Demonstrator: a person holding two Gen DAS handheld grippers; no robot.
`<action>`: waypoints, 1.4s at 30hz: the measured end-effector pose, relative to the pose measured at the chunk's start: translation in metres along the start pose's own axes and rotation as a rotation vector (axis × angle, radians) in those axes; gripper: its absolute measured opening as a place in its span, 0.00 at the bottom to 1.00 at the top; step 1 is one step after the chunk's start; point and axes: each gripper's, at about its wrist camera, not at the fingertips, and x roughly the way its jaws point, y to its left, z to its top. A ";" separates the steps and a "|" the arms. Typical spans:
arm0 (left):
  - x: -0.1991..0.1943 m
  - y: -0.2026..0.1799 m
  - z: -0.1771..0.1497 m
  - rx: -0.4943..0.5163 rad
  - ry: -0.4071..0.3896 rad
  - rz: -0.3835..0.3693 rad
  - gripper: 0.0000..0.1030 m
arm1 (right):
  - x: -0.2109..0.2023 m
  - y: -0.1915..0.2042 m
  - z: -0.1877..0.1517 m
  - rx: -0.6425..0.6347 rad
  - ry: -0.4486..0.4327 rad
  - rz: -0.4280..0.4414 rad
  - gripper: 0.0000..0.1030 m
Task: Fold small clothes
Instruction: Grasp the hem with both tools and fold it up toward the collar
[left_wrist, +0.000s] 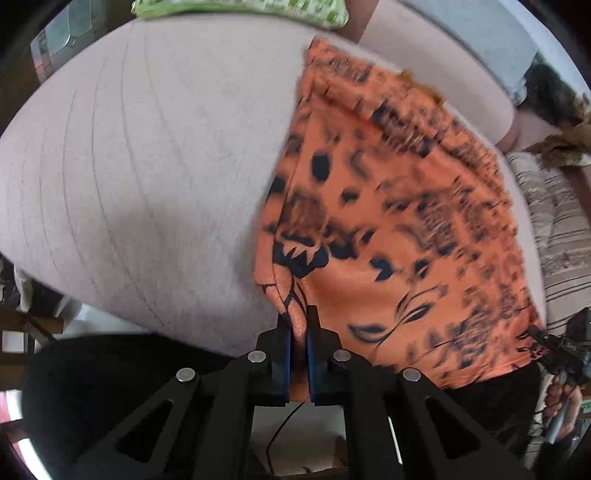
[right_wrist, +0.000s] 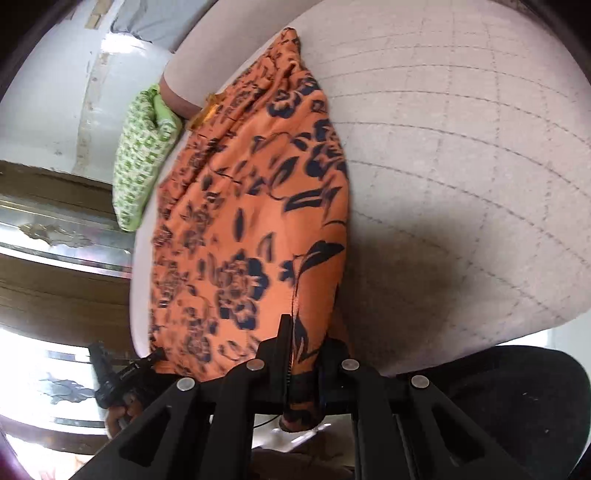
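Note:
An orange garment (left_wrist: 388, 229) with a dark blue flower print lies spread on a pale quilted bed surface (left_wrist: 140, 177). My left gripper (left_wrist: 298, 325) is shut on the garment's near corner, with cloth bunched between the blue pads. In the right wrist view the same orange garment (right_wrist: 243, 229) stretches away from me. There my right gripper (right_wrist: 304, 332) is shut on its other near corner, the fabric hanging down between the fingers. Each gripper shows at the edge of the other's view: the right gripper (left_wrist: 554, 349) and the left gripper (right_wrist: 122, 373), both at the garment's near hem.
A green and white patterned cloth (right_wrist: 142, 155) lies at the bed's far edge, beyond the garment. A striped beige cloth (left_wrist: 554, 229) sits to the right. The bed surface (right_wrist: 461, 166) stretches wide beside the garment. A dark clothed body part (left_wrist: 122, 373) fills the near foreground.

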 end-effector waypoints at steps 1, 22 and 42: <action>-0.011 -0.005 0.008 0.012 -0.024 -0.020 0.06 | -0.005 0.005 0.005 -0.004 -0.010 0.042 0.10; 0.073 0.027 0.253 -0.262 -0.261 0.069 0.79 | 0.073 0.052 0.231 0.071 -0.305 -0.002 0.84; 0.074 -0.057 0.238 -0.007 -0.174 0.041 0.17 | 0.095 0.084 0.246 -0.190 -0.121 -0.204 0.21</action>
